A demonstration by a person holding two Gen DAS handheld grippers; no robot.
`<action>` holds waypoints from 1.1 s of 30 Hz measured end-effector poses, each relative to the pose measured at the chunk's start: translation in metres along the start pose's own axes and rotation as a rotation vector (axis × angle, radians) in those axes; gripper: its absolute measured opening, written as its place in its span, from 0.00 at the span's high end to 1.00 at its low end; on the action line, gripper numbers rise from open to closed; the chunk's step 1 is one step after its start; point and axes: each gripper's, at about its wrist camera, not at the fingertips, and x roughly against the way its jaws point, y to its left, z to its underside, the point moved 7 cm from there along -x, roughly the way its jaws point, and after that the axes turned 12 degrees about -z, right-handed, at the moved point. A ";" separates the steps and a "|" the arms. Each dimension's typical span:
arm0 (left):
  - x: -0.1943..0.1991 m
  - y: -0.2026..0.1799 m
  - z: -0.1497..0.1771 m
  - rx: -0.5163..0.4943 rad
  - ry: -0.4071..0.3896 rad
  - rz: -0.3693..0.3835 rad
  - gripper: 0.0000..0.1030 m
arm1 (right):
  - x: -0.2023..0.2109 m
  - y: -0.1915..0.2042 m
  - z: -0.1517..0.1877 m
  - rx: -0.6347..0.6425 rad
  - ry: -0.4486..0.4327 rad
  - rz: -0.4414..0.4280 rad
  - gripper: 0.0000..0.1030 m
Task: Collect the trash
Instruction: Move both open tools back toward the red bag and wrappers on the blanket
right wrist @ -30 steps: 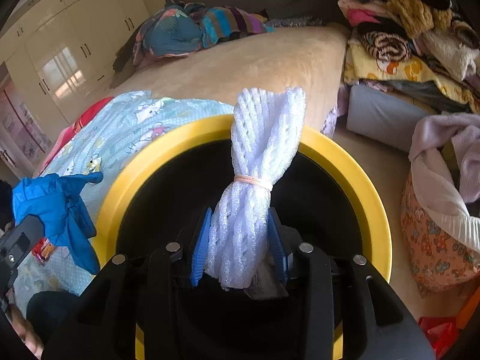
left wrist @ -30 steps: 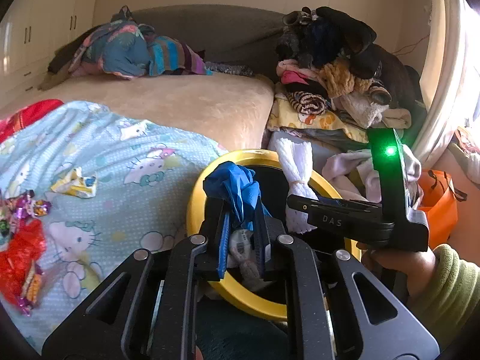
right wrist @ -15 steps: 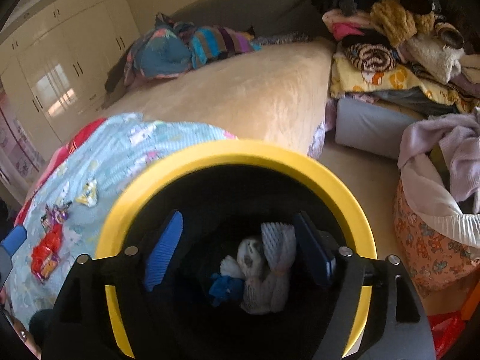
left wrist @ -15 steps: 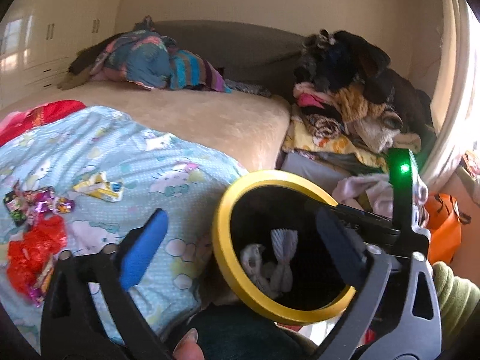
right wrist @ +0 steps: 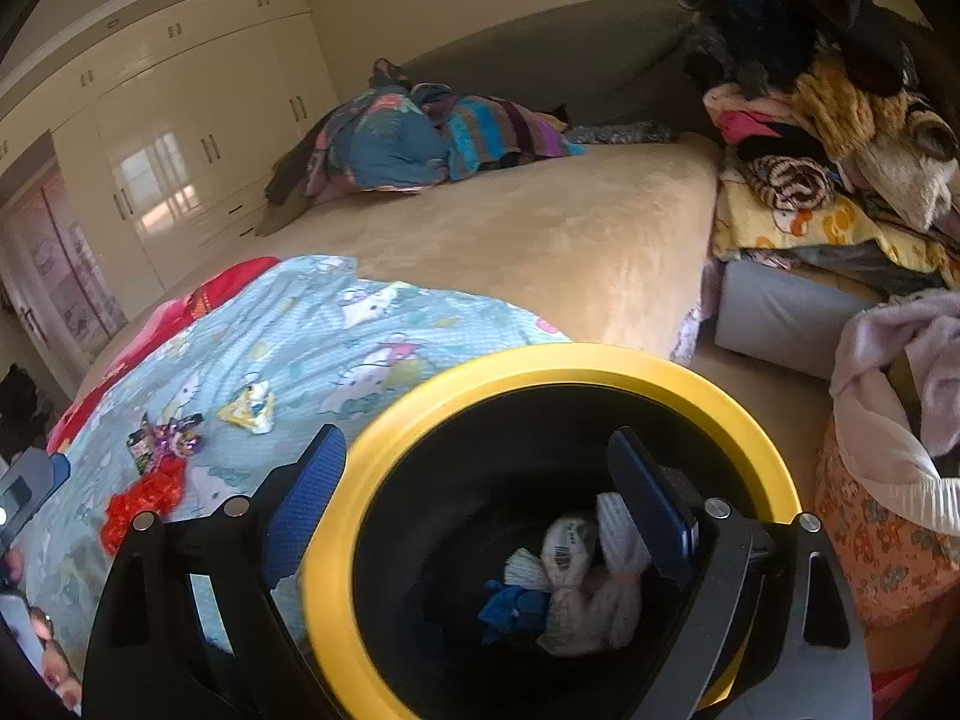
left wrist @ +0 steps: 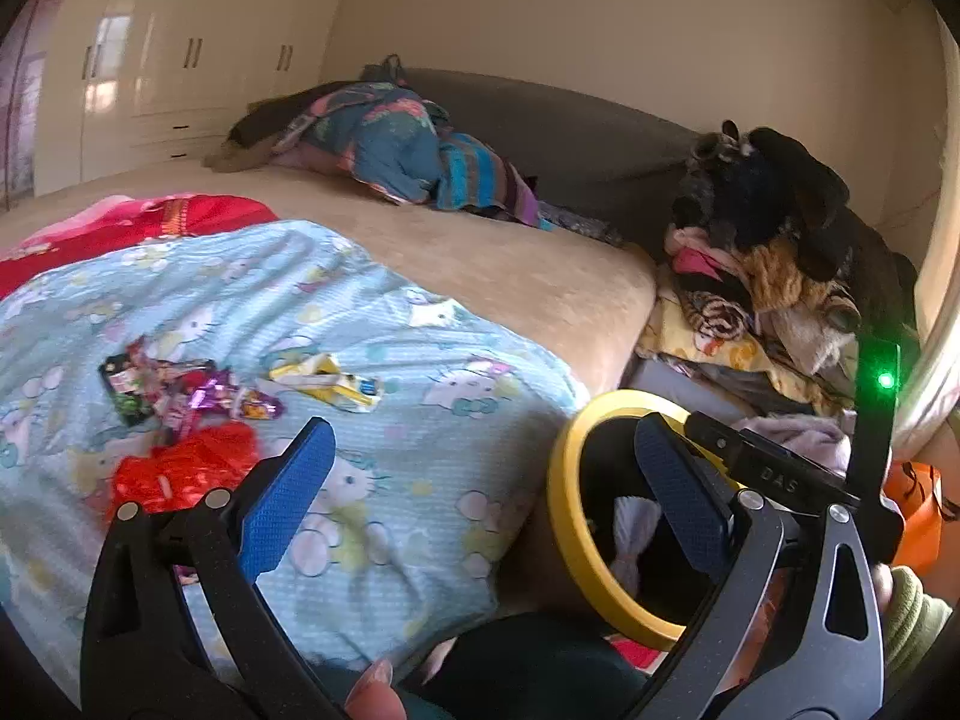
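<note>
- in the bin, yellow rim, black inside: a white mesh bundle and a blue scrap lie at the bottom.
- left on the bed's blue blanket: red wrapper, shiny candy wrappers, yellow packet.
- left gripper wide open, empty, angled down between blanket and bin.
- right gripper over the bin mouth, jaws opening, nothing between them.

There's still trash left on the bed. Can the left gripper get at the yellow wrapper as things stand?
Probably yes: the left gripper is open and empty, and the yellow wrapper lies exposed on the blue blanket with nothing over it.
</note>
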 end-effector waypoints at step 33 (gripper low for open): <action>0.031 0.106 -0.019 0.163 -0.092 -0.180 0.10 | 0.004 0.116 0.009 0.182 0.002 -0.194 0.16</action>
